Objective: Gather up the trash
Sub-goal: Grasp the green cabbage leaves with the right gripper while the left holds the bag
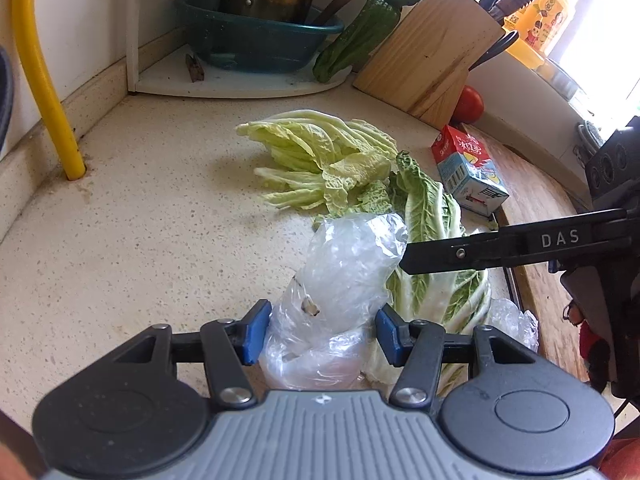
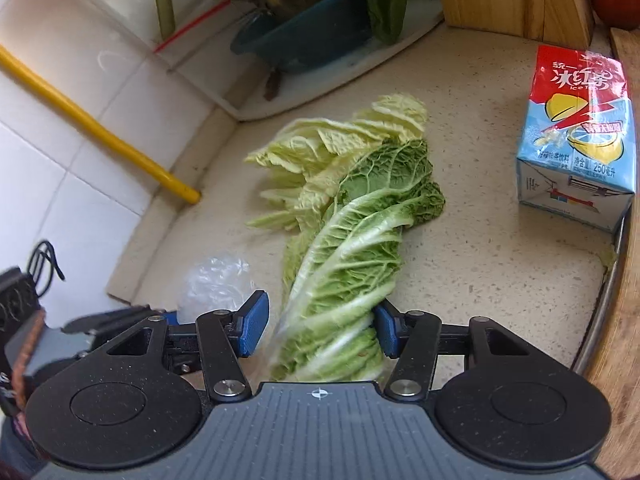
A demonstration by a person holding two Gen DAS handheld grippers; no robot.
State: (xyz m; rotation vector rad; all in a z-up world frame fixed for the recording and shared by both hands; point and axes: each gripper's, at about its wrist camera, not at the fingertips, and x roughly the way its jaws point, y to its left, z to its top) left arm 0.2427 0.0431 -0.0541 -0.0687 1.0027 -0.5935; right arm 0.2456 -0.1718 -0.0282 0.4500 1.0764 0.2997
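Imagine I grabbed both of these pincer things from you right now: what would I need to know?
Left gripper: open, its pads either side of the crumpled clear plastic bag, not squeezing it.
Right gripper: open around the stem end of the green cabbage leaf; not yet clamped.
Pale cabbage leaves lie loose on the counter; the iced tea carton stands near the wooden board.
Done: nothing collected that I can see. Left: close on bag and leaf, then gather the rest.

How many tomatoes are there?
1. The tomato sits on the counter behind the wooden knife block, beyond the tea carton. More could be hidden behind the block.
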